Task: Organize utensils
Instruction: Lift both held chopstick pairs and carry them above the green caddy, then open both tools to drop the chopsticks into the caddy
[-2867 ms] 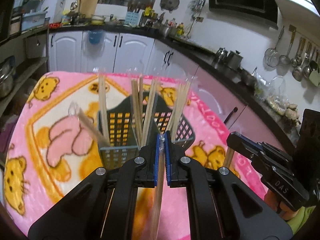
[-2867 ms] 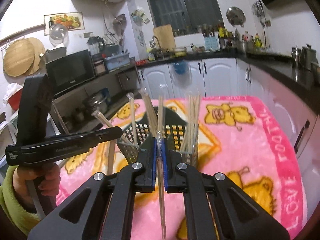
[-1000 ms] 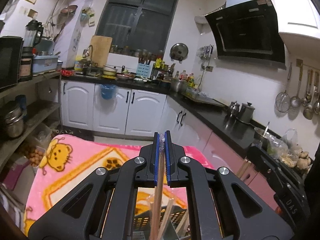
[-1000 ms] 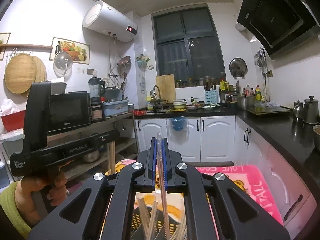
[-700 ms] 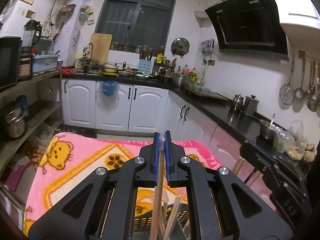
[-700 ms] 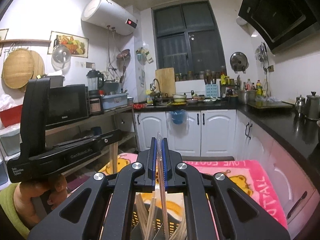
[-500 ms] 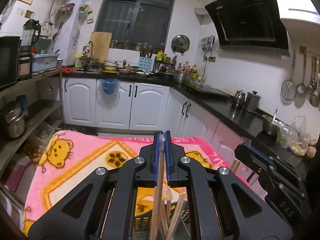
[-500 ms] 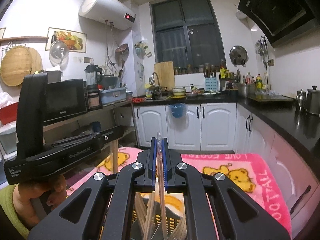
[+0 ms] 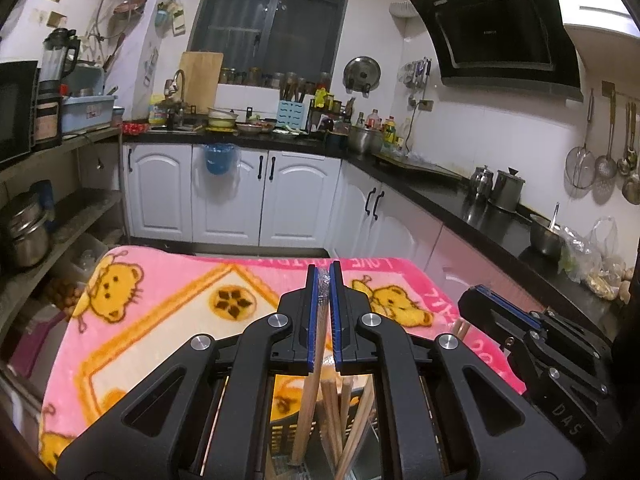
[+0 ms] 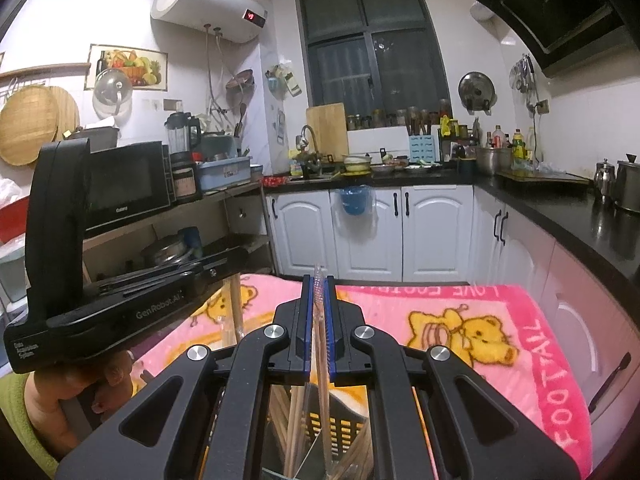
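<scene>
Chopsticks fill both your tools: your left gripper point(image 9: 324, 280) is clamped on a plastic-wrapped wooden chopstick pair point(image 9: 310, 396), and your right gripper point(image 10: 319, 284) pinches another clear-sleeved wooden chopstick pair point(image 10: 323, 396). Both pairs hang down into the dark slotted plastic basket point(image 10: 340, 426) beneath the fingers, among more chopsticks, on the pink bear-print blanket point(image 9: 160, 304).

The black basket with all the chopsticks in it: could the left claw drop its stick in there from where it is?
Probably yes. The left claw is shut on a wrapped chopstick whose lower end already hangs among the sticks in the black basket right beneath, with nothing between.
</scene>
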`<state>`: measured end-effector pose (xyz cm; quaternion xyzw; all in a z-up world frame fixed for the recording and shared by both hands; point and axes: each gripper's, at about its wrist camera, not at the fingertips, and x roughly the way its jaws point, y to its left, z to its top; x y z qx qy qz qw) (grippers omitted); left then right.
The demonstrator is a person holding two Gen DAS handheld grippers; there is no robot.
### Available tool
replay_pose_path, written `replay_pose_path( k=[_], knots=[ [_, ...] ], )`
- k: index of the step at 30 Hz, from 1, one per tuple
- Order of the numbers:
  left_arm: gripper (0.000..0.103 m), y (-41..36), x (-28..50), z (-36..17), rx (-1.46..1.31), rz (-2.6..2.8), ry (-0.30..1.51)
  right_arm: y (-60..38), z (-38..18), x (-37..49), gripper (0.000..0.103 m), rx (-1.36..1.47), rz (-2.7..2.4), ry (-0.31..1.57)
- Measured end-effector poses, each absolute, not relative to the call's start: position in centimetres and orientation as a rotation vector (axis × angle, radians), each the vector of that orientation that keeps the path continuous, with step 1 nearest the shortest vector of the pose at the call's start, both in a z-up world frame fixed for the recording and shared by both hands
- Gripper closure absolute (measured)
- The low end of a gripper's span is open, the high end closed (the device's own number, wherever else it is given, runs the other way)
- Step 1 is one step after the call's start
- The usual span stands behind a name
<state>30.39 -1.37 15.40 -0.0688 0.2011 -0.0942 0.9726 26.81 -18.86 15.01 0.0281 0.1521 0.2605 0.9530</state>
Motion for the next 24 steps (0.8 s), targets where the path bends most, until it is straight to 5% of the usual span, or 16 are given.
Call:
replay_pose_path(
  k=[7,11,14,24],
  knots=[
    [0.099,-1.4,30.5,14.6,-0.133,-0.202,0.444,-18.6,14.1,27.1,0.097,0.059,0.537,0.349],
    [0.078,-1.2,30.4,14.3,-0.138,-0.210,0.475,-18.8,13.7,27.1,0.079,0.061,0.535,0.370],
    [0.076,-1.0,30.0,14.1,-0.133,-0.212,0.485,-19.1,13.6,26.9,0.079,0.064,0.529,0.379],
    [0.046,0.4,27.9,14.2,-0.146,-0.189,0.513,-20.2,13.0,25.2,0.070,0.057,0.515,0.415]
  ],
)
